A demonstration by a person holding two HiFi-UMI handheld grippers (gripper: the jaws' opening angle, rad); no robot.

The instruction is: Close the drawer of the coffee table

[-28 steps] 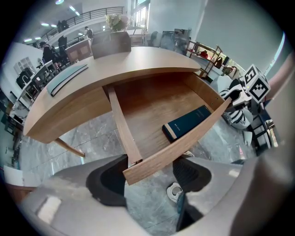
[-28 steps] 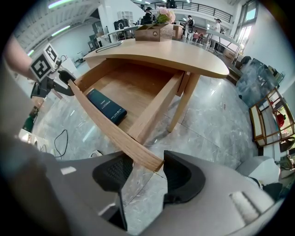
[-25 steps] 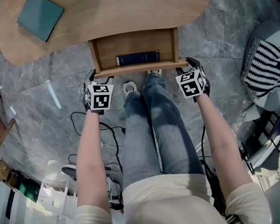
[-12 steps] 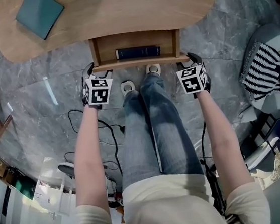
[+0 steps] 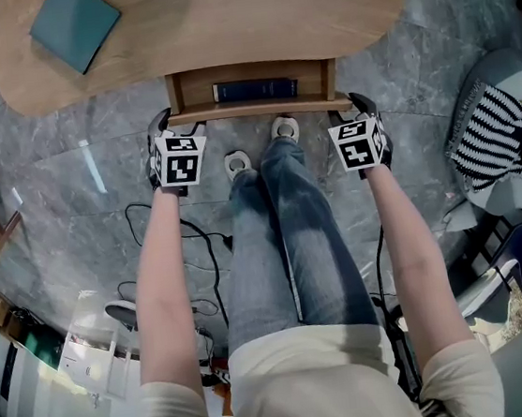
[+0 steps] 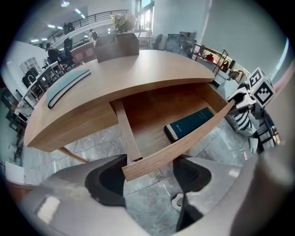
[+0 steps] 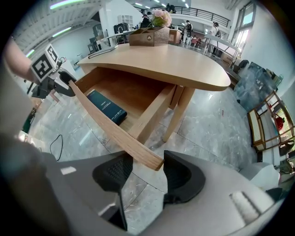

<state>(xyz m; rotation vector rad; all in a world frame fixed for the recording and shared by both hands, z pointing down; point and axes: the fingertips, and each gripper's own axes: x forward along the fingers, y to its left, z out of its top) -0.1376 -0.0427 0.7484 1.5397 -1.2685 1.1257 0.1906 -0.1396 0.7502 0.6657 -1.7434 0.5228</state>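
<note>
Now both the left gripper (image 6: 147,177) and the right gripper (image 7: 148,173) have jaws wide apart, with one end of the drawer (image 5: 254,111) sitting loose between each pair. The drawer sticks partly out of the coffee table (image 5: 219,19). If one side pushes harder, it could go crooked and get stuck.

open office hall: mezzanine railing (image 6: 99,16), marble floor (image 5: 69,179).

The pale wooden drawer (image 5: 192,96) of the coffee table (image 5: 219,19) stands partly open beneath the rounded top (front board facing me).
</note>
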